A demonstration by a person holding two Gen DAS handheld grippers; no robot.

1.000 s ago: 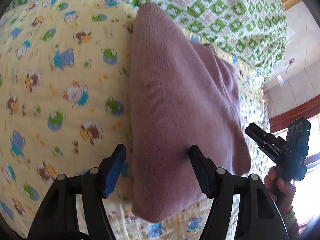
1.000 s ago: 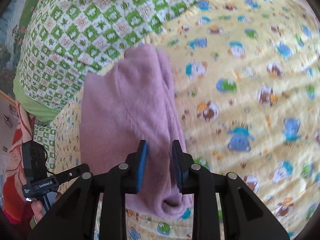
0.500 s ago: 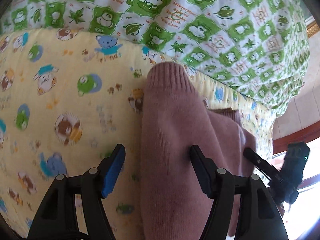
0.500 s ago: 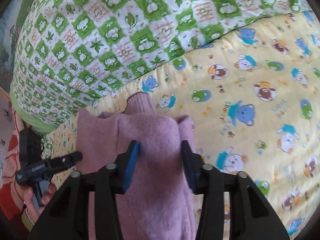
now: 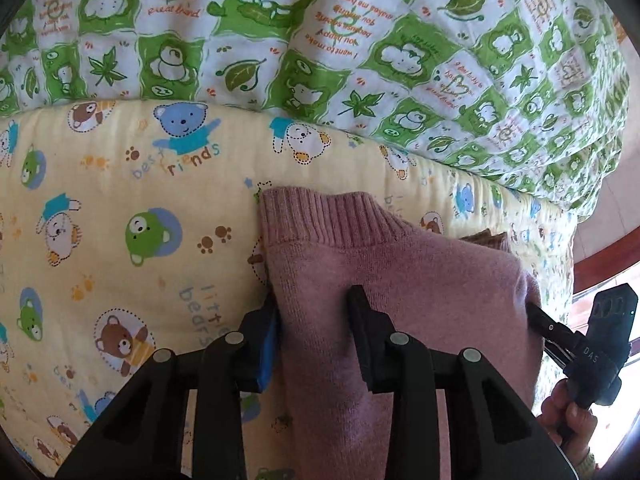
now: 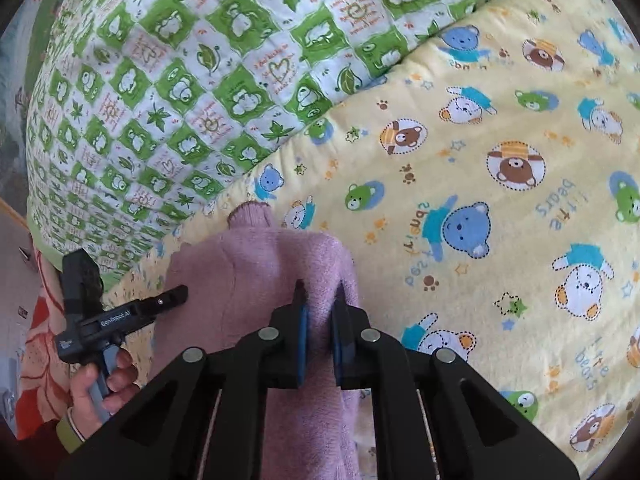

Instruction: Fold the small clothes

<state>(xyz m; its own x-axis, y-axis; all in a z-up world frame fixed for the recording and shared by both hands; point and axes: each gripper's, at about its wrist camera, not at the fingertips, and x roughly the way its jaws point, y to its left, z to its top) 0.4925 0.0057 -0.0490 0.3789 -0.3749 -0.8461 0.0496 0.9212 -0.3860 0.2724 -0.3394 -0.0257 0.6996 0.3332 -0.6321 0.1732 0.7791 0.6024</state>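
- A small pink knitted sweater [image 5: 400,280] lies on a yellow sheet [image 5: 120,200] with little bears printed on it
- The sweater sits near the far edge of the yellow sheet, just in front of a green and white quilt [image 5: 360,60] that is piled up behind it
- The ribbed band of the sweater points toward the quilt
- The left gripper [image 5: 314,312] has just been closing, and its two fingers now pinch a thick fold at the left edge of the sweater
- The right gripper [image 6: 320,312] has squeezed almost all the way together, with a bunched bit of the pink sweater [image 6: 260,272] caught tight between its blue pads [image 6: 303,340]
- In the right view, a hand [image 6: 100,384] holds the other gripper by its handle at the sweater's left side
- In the left view, a hand [image 5: 568,412] holds the other gripper at the sweater's right side, and its tip touches the sweater's edge
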